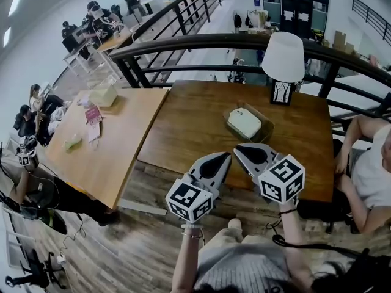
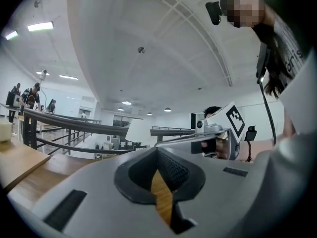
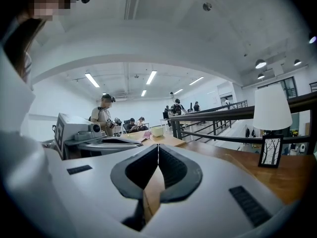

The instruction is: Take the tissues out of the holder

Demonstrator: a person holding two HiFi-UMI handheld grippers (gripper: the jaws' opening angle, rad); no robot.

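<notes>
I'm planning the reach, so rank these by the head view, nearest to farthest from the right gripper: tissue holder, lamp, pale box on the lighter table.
1. Tissue holder, just ahead of the right gripper on the dark table.
2. Lamp, at the dark table's far edge.
3. Pale box, far left on the lighter table.

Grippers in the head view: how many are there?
2. The left gripper is at the dark table's near edge; the right gripper is just beside it, closer to the tissue holder. None seems hidden.
</notes>
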